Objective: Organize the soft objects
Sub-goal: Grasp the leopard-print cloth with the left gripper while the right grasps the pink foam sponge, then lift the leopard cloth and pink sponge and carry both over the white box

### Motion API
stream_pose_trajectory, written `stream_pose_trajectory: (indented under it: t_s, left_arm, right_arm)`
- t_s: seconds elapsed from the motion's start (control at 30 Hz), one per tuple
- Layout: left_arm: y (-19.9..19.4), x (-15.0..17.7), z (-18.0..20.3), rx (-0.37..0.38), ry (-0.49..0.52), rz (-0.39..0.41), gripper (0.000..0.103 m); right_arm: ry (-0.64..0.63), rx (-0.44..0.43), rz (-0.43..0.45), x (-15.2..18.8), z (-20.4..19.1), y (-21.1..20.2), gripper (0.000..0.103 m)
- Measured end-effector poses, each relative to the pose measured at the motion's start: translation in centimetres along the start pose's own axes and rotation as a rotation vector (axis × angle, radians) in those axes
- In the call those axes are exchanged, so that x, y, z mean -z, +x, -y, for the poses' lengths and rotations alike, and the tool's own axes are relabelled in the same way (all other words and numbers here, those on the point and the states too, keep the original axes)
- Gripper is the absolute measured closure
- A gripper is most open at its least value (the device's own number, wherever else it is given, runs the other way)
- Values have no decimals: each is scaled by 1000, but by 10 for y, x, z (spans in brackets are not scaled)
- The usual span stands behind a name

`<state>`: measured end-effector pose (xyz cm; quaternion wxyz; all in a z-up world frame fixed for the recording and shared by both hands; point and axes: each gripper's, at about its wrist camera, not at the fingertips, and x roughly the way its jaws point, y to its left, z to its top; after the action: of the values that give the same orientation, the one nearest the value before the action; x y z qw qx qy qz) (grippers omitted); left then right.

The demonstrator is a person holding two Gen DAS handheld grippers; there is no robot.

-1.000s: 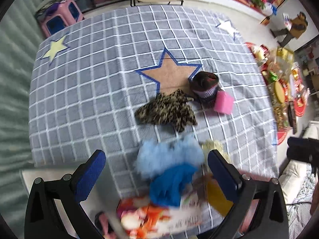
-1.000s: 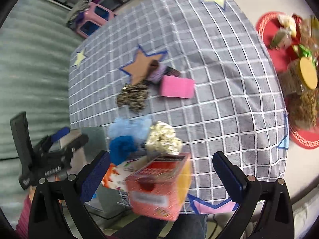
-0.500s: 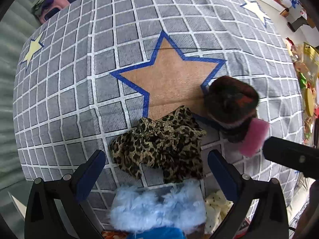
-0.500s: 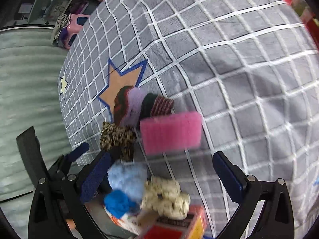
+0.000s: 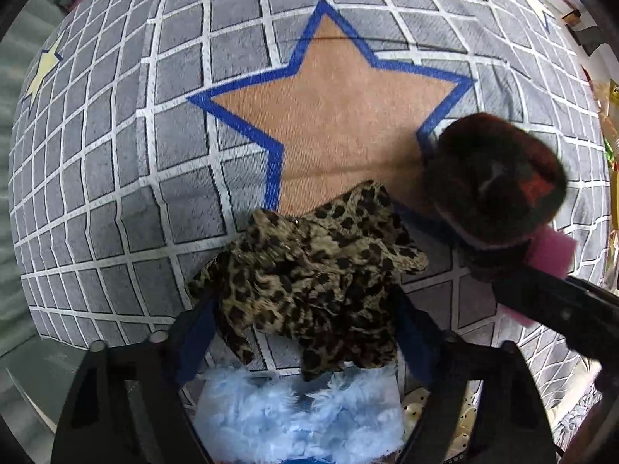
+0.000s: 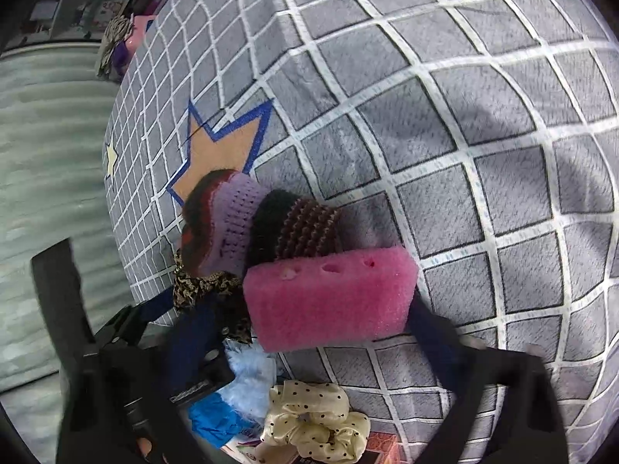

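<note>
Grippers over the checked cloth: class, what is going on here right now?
A person works two hand-held grippers over a pile of soft things on a checked cloth. The left gripper is closing around a leopard-print scrunchie; the right gripper is closing around a pink sponge. A knitted hat, a blue fluffy scrunchie and a cream dotted scrunchie lie untouched.

Left tongs [image 5: 305, 332] pointing straight down, jaws closing, right tongs [image 6: 329, 332] angled down, closing

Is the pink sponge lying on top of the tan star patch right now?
No. In the right wrist view the pink sponge lies on grey checked squares, with the knitted bundle between it and the tan star.
</note>
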<state>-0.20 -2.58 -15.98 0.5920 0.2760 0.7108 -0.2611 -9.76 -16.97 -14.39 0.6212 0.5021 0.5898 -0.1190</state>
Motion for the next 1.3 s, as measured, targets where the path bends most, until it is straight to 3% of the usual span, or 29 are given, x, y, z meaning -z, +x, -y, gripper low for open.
stream_pose_trajectory:
  t_s: [0.1, 0.23, 0.33, 0.53, 0.87, 1.3]
  left_arm:
    - [0, 2, 3, 23, 2, 10, 32]
    - [-14, -1, 10, 22, 36, 40, 61]
    - [-25, 1, 6, 24, 41, 75, 72]
    - [-57, 9, -3, 9, 50, 156, 73]
    - [-123, 31, 7, 8, 145, 265, 73]
    - [-169, 79, 87, 78, 376, 375, 73]
  right_arm:
    - [-33, 7, 6, 2, -3, -5, 31]
    - [-65, 13, 32, 5, -11, -15, 31]
    - [-58, 4, 43, 9, -10, -26, 31]
    - [-58, 15, 82, 24, 2, -56, 31]
    - [-34, 37, 116, 47, 9, -89, 31]
    - [24, 86, 185, 97, 28, -126, 31]
